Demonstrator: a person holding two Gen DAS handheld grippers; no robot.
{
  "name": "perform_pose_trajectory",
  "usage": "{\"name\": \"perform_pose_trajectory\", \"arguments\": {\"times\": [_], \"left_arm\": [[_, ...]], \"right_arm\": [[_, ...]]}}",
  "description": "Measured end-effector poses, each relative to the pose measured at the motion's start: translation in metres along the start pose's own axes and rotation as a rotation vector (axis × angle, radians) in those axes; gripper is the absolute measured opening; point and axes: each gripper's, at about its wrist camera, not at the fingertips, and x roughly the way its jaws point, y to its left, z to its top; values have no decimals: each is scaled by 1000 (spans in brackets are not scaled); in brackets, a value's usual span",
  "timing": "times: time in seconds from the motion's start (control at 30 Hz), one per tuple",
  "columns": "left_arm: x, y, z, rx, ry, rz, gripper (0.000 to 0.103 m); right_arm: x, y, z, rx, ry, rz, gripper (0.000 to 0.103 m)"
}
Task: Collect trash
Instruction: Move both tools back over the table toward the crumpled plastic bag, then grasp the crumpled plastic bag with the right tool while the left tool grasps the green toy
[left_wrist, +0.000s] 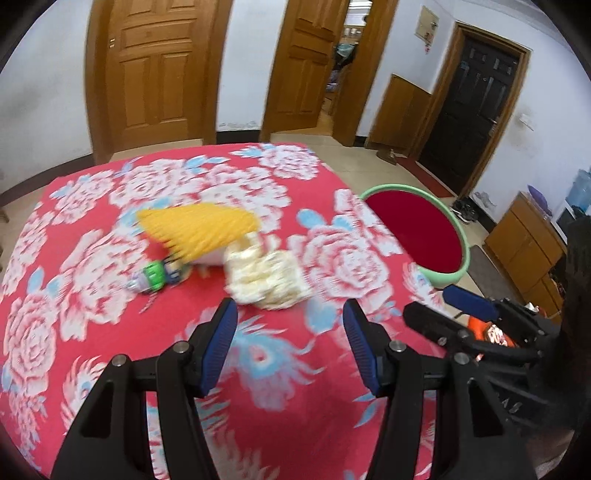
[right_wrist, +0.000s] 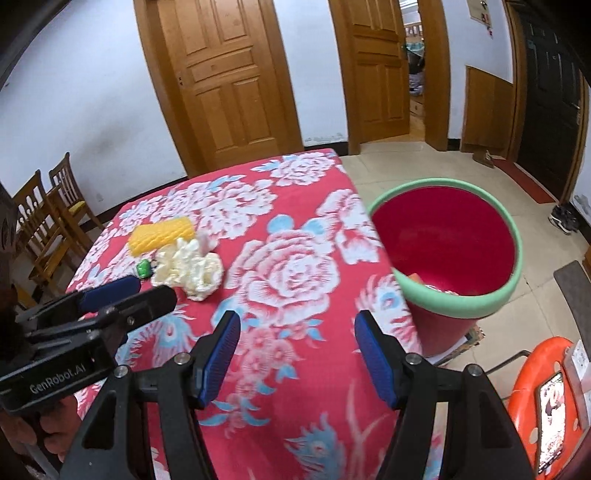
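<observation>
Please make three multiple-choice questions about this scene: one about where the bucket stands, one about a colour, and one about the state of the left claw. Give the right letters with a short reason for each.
1. Where is the bucket?
A. on the table
B. on the floor beside the table's right edge
C. under a chair

2. What colour is the bucket's rim?
A. green
B. black
C. yellow

3. What state is the left claw in?
A. shut on the tissue
B. shut on the bottle
C. open, holding nothing

Answers:
1 B: it stands on the tiles next to the tablecloth.
2 A: a green band rings the red inside.
3 C: its jaws stand apart, short of the crumpled tissue.
</observation>
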Motion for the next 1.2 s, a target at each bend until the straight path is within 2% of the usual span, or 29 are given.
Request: {"name": "perform_pose_trajectory", "arguments": {"times": [0.4, 0.5, 0.67, 0.8, 0.93, 1.1, 1.13, 1.17, 1.2], "left_arm": [[-12, 61, -12, -124, -5, 78, 59], [-16, 71, -10, -143, -9, 99, 59], [-17, 91, -6, -186, -19, 118, 59], [-6, 105, 0, -216, 7, 122, 59], [11, 113, 8, -227, 46, 83, 59], [31, 122, 17, -249, 80, 32, 59], [35, 123, 19, -253, 84, 27, 59], [38, 123, 20, -254, 85, 22, 59], [41, 123, 22, -250, 86, 18, 59]], "right_arm": [[26, 44, 9, -72, 36, 77, 67], [33, 56, 13, -100, 40, 109, 70], [59, 70, 25, -133, 98, 122, 71], [75, 77, 35, -142, 110, 136, 87], [88, 80, 40, -130, 136, 172, 94], [105, 80, 44, -114, 175, 201, 94], [107, 78, 44, -105, 177, 217, 91], [107, 77, 44, -100, 179, 227, 85], [108, 76, 44, -100, 185, 235, 69]]}}
